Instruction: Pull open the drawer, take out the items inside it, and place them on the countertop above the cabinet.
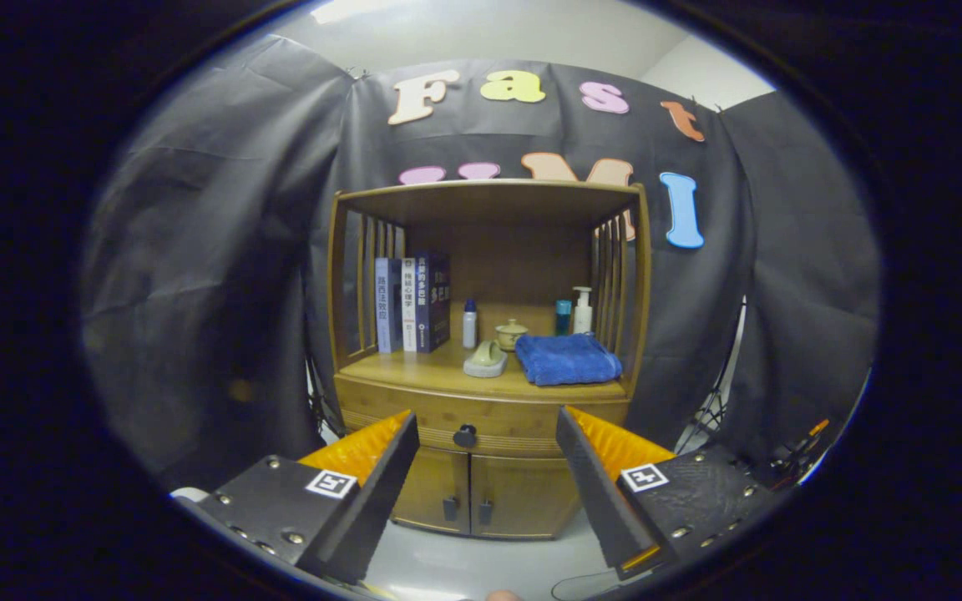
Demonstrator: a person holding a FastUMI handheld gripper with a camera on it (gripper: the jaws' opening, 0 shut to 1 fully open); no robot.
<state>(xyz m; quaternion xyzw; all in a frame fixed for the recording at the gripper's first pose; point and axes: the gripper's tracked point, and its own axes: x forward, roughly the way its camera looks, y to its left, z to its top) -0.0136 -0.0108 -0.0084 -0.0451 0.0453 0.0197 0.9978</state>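
Here the gripper (488,417) hangs with its fingers spread wide and nothing between them, short of a wooden cabinet (481,467). The drawer (481,421) is closed, its round dark knob (465,436) between the fingertips, beyond them. On the countertop (414,371) stand upright books (414,302) with spine lettering too small to read, a folded blue towel (566,359), and perhaps ceramic cups (498,349).

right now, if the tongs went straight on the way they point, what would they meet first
Probably the closed drawer of the cabinet, near its dark knob. The tongs are open, with the knob between the fingers but some way beyond them; nothing seems to lie between, though depth is unclear.
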